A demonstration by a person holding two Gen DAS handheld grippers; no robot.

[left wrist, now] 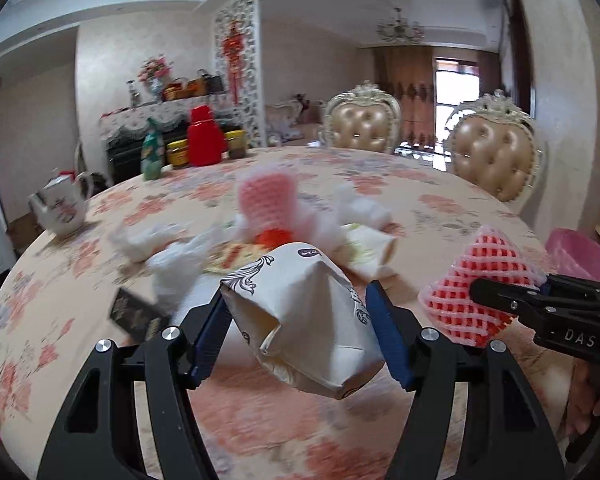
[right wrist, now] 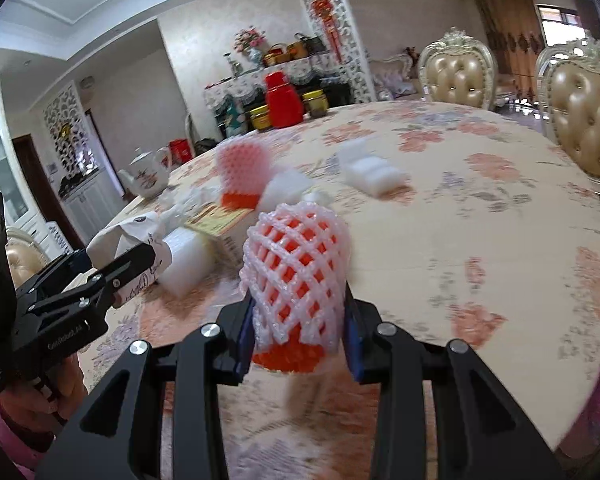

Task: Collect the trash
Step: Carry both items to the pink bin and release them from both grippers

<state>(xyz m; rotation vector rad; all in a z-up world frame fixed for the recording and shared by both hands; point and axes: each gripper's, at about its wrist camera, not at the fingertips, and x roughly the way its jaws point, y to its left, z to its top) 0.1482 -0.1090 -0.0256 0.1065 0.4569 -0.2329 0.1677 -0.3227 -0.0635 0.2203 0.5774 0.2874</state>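
My left gripper (left wrist: 300, 312) is shut on a crumpled white paper bag (left wrist: 304, 320) with black scroll print, held above the table. My right gripper (right wrist: 300, 312) is shut on a pink foam fruit net (right wrist: 296, 276) with an orange inside; it shows at the right of the left wrist view (left wrist: 472, 292). More trash lies on the floral table (right wrist: 480, 220): another pink foam net (left wrist: 266, 200), white crumpled tissues (left wrist: 180, 256), white foam pieces (right wrist: 374, 172), a flat yellow carton (right wrist: 216, 218) and a dark packet (left wrist: 134, 314).
A white teapot (left wrist: 62, 208) stands at the table's left. A red jug (left wrist: 204, 136), jars and a green bottle (left wrist: 153, 156) stand at the far edge. Two padded chairs (left wrist: 492, 156) stand behind the table. A pink bin (left wrist: 580, 256) shows at the right.
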